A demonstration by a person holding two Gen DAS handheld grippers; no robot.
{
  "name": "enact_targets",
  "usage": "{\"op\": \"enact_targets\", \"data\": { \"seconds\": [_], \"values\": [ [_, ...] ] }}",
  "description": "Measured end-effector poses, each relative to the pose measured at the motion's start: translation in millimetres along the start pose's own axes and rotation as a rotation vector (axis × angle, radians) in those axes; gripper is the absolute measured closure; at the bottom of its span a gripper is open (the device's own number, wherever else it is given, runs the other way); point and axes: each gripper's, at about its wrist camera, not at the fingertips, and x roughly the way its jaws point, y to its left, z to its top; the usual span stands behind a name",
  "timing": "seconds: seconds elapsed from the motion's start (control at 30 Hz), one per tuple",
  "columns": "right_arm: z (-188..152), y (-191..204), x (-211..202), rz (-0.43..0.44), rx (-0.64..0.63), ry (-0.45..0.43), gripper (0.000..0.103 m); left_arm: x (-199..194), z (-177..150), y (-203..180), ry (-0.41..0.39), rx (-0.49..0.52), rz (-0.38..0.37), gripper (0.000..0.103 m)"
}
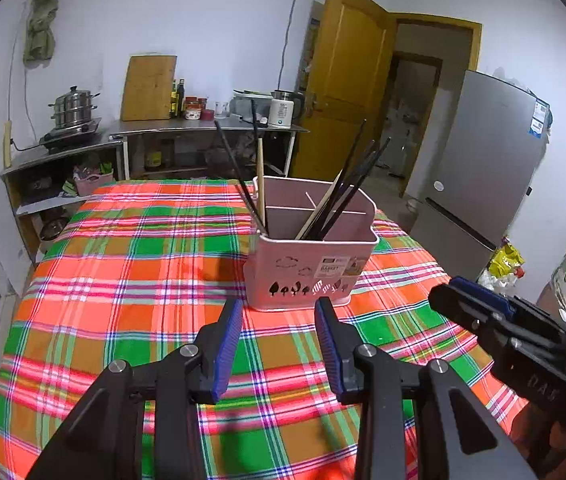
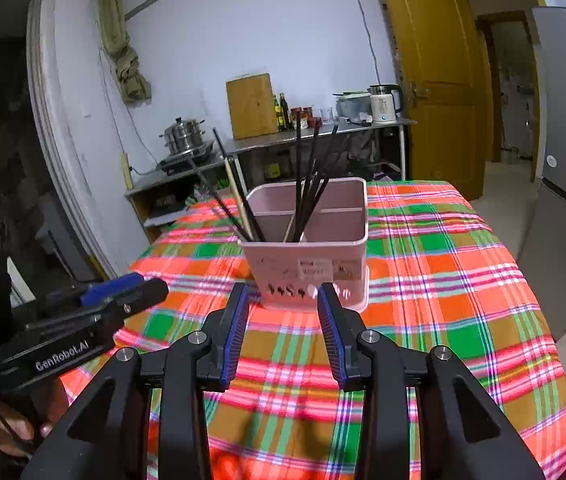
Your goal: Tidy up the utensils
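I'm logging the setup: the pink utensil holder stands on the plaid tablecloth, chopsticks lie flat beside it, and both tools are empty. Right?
One error: the chopsticks stand inside the pink utensil holder, not flat beside it, as the left wrist view shows. The rest holds.

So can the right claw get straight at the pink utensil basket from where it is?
Probably yes. The right claw is open and empty, facing the pink basket, with only bare plaid tablecloth between. The left claw sits off to the side, clear of that path.
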Motion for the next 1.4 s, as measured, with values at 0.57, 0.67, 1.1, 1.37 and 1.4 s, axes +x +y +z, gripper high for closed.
{"op": "enact_targets", "data": {
  "seconds": [0.57,0.67,1.1,1.37,1.4],
  "values": [
    [-29,8,-9,-0.019,-0.031,0.015,0.066,-11,-21,5,-0.029,-0.004,0.014,0.066],
    [-29,8,-9,-0.018,-0.032,0.014,0.066,-10,-22,3,-0.029,0.001,0.014,0.066],
    [-29,10,-7,-0.016,-0.031,0.015,0.065,-11,-24,-2,-0.035,0.027,0.018,0.066],
    [-30,9,-7,-0.017,-0.028,0.016,0.065,-11,-24,-3,-0.039,0.033,0.023,0.066],
    [-30,9,-7,-0.017,-0.028,0.015,0.065,-11,-25,-3,-0.041,0.034,0.024,0.066]
  ]
}}
